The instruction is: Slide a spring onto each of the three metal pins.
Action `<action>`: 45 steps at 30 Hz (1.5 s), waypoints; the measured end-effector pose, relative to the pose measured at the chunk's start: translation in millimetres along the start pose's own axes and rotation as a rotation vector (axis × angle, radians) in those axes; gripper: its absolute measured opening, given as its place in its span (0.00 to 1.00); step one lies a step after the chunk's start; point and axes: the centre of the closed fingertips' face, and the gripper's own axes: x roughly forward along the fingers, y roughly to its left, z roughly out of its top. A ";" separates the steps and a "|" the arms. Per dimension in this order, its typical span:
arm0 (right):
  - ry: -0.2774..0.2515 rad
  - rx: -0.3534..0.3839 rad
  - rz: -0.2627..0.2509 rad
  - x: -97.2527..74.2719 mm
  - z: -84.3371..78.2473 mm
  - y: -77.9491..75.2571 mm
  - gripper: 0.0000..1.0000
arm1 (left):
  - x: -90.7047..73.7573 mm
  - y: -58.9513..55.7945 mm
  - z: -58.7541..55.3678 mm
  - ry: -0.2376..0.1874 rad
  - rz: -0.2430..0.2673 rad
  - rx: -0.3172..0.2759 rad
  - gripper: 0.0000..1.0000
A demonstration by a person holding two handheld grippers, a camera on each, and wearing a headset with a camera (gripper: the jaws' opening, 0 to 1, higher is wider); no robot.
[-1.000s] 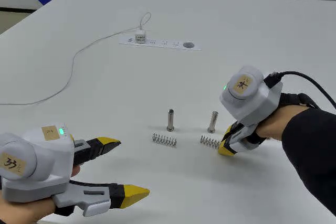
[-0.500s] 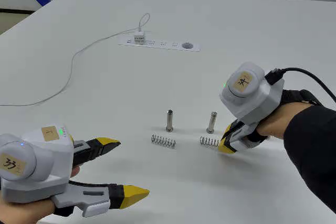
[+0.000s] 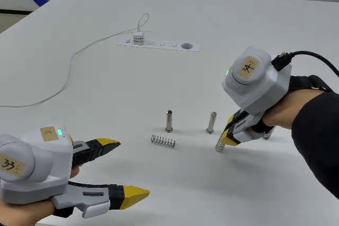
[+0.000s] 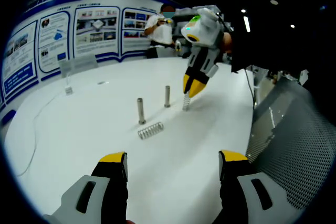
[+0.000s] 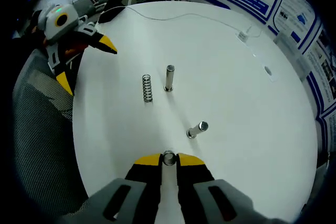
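Observation:
Two metal pins stand upright on the white table, the left pin (image 3: 169, 120) (image 4: 140, 110) (image 5: 169, 78) and the right pin (image 3: 211, 122) (image 4: 167, 96) (image 5: 197, 129). A loose spring (image 3: 162, 141) (image 4: 150, 130) (image 5: 147, 87) lies flat in front of the left pin. My right gripper (image 3: 226, 140) (image 4: 194, 85) (image 5: 168, 160) is shut on a second spring (image 3: 220, 145) (image 4: 186, 100) (image 5: 168, 157), held nearly upright just right of the right pin, with its lower end at the table. Another spring-like piece (image 3: 267, 133) peeks out behind the right hand. My left gripper (image 3: 122, 168) (image 4: 173, 157) hovers open and empty at the near left.
A white power strip (image 3: 158, 43) with a plugged charger (image 3: 138, 37) and its cable (image 3: 74, 59) lies at the far middle of the table. A mesh chair (image 4: 294, 129) stands beside the table's edge.
My right gripper has closed on the spring that lay flat near the right pin and tipped it up off the table. The left gripper has stayed put.

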 end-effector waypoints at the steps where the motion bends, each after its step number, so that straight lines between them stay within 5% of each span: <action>1: 0.001 0.000 0.000 -0.3 -0.1 0.1 0.12 | 0.0 0.0 0.0 0.000 0.000 0.000 0.72; 11: -0.004 0.006 -0.006 -6.6 1.6 -2.7 0.12 | 0.0 -0.9 0.9 -0.002 0.000 0.000 0.72; 29: -0.067 0.006 -0.063 -48.9 31.7 -14.5 0.12 | 0.1 -0.7 2.8 -0.009 0.001 0.003 0.72; 45: -0.070 -0.013 -0.087 -49.3 49.3 -28.0 0.12 | -2.0 0.1 3.0 -0.008 0.004 0.005 0.72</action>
